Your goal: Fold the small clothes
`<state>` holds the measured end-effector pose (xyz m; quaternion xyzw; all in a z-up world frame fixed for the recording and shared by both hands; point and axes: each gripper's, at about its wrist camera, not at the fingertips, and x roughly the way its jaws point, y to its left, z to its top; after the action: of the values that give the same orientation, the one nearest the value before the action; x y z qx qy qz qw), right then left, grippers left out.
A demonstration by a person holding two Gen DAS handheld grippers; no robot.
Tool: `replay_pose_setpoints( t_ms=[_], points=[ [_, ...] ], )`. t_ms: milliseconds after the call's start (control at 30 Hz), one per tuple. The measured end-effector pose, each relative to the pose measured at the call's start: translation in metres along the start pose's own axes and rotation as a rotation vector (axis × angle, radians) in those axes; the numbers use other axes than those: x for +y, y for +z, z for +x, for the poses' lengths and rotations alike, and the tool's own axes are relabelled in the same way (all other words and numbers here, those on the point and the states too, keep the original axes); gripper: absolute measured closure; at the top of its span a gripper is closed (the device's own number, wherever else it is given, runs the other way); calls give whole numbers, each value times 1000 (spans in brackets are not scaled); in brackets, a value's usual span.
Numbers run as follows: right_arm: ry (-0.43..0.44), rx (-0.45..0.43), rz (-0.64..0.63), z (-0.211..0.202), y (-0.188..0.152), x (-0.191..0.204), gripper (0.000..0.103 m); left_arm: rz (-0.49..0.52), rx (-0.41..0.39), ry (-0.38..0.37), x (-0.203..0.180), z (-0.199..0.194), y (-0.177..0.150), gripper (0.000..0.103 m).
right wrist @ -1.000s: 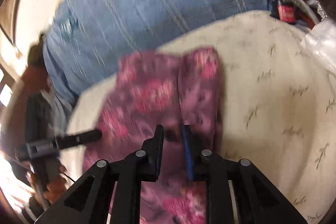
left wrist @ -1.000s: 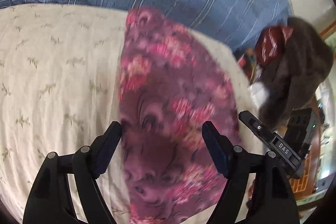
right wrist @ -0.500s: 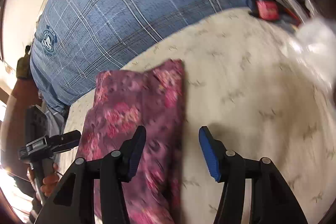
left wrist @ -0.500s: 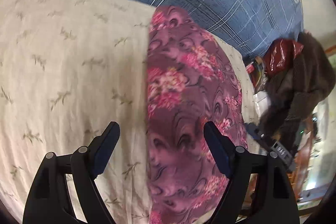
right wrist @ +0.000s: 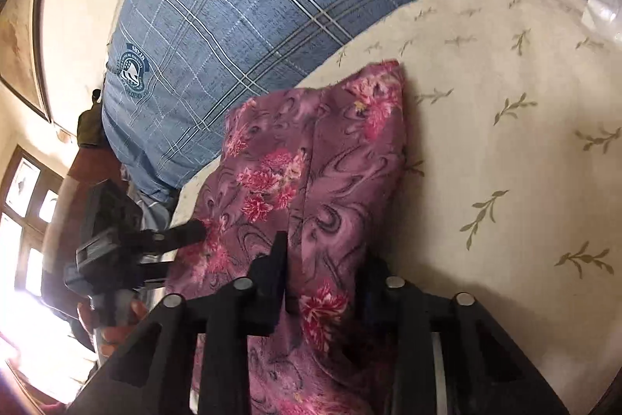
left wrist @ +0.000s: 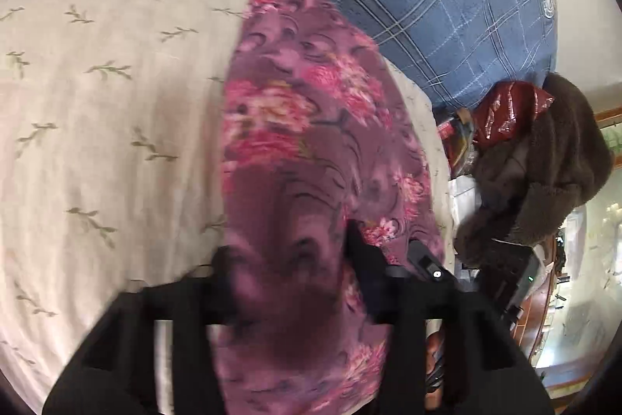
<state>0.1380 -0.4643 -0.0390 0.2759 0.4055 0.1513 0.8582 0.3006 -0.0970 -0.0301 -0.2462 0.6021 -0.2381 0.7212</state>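
Left wrist view: the left gripper (left wrist: 289, 271) has just been closing, and its jaws now pinch the near end of the garment (left wrist: 311, 127). The right gripper (right wrist: 324, 279) has likewise been closing and clamps the same end. The floral garment lies as a long narrow strip on the cream sheet (left wrist: 101, 96). Lengthwise folding looks done; a fold across seems left.

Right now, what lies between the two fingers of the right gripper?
In the right wrist view, a fold of the purple flowered cloth fills the gap of the right gripper, whose jaws have just been closing.
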Motion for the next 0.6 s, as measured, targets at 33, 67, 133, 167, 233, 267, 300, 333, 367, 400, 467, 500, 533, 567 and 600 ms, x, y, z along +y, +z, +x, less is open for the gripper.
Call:
replay_pose_setpoints(
  t_ms=[33, 67, 133, 167, 233, 267, 300, 333, 367, 400, 467, 500, 533, 567, 600],
  points=[
    [-33, -10, -29, 0, 1, 9, 79, -4, -10, 5, -1, -1, -1, 75],
    [-53, -18, -47, 1, 1, 14, 79, 6, -22, 18, -4, -4, -2, 76],
    [-101, -42, -93, -3, 2, 29, 80, 61, -51, 63, -16, -10, -6, 78],
    [-114, -51, -103, -5, 2, 33, 80, 87, -63, 79, -22, -13, -8, 78],
    [-131, -64, -120, -11, 2, 43, 81, 117, -76, 89, -27, -22, -12, 78],
    [-143, -74, -134, -15, 2, 48, 81, 127, -80, 87, -29, -27, -14, 78],
    [-147, -79, -151, -20, 1, 54, 81, 132, -86, 84, -31, -30, -15, 78],
    [-147, -83, -160, -22, 0, 59, 82, 139, -94, 82, -30, -37, -17, 78],
    [-147, -88, -172, -25, -1, 64, 83, 146, -100, 80, -31, -42, -19, 78],
    [-142, -95, -183, -29, -3, 71, 84, 151, -107, 80, -31, -48, -21, 78],
    [-137, -115, -213, -35, -6, 87, 84, 172, -126, 85, -32, -60, -27, 78],
    [-127, -128, -229, -39, -8, 98, 84, 175, -132, 92, -32, -65, -29, 78],
    [-117, -136, -241, -42, -10, 107, 84, 179, -138, 96, -31, -71, -32, 78],
    [-106, -141, -256, -44, -13, 116, 84, 183, -145, 99, -29, -79, -35, 78],
    [-96, -142, -268, -43, -14, 124, 84, 184, -157, 105, -27, -88, -38, 78]
  ],
)
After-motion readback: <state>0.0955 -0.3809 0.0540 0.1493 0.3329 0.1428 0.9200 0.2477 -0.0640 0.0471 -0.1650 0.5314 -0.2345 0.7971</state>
